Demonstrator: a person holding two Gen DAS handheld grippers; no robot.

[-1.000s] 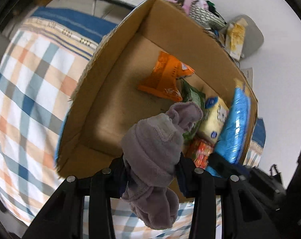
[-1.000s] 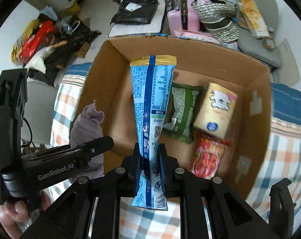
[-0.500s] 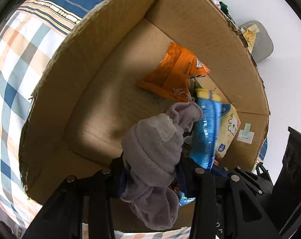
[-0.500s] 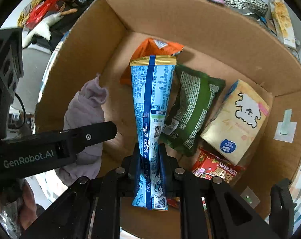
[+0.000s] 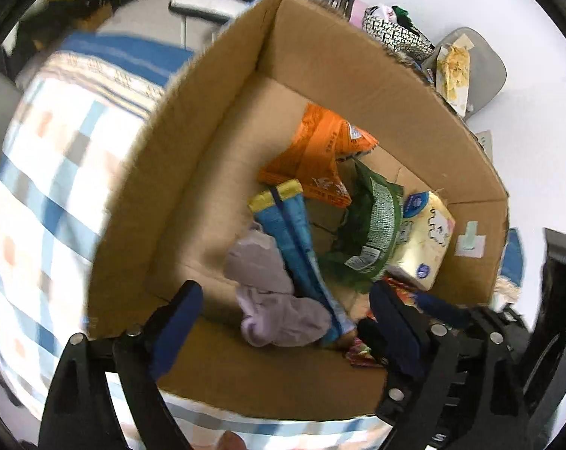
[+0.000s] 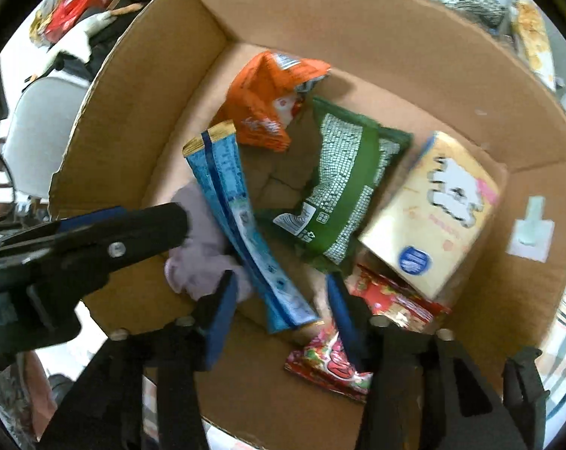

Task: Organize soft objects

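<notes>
**Both grippers hanging empty over the box**

The left gripper (image 5: 283, 311) is hovering above the near wall of the cardboard box (image 5: 320, 56) with its blue-padded fingers (image 5: 177, 318) spread wide apart and nothing between them. Just beyond them the purple-grey cloth (image 5: 271, 300) is lying crumpled on the box floor, close to the near wall and toward the left side. The right gripper (image 6: 279, 318) is hanging beside it, its fingers (image 6: 219, 322) also parted and gripping nothing. Between and just past them the long blue packet (image 6: 241, 232) is lying on the floor of the box, slanting from the near wall toward the left wall, its side touching the cloth.

Farther in, an orange snack bag (image 6: 267, 97) is sitting near the far left corner, and a green packet (image 6: 339, 183) is resting in the middle of the floor. A pale yellow tissue pack (image 6: 433, 210) is leaning toward the right wall, with red wrappers (image 6: 376, 322) lying below it by the near wall. The box itself is standing on a bed with a plaid blue-and-orange cover (image 5: 50, 195).
</notes>
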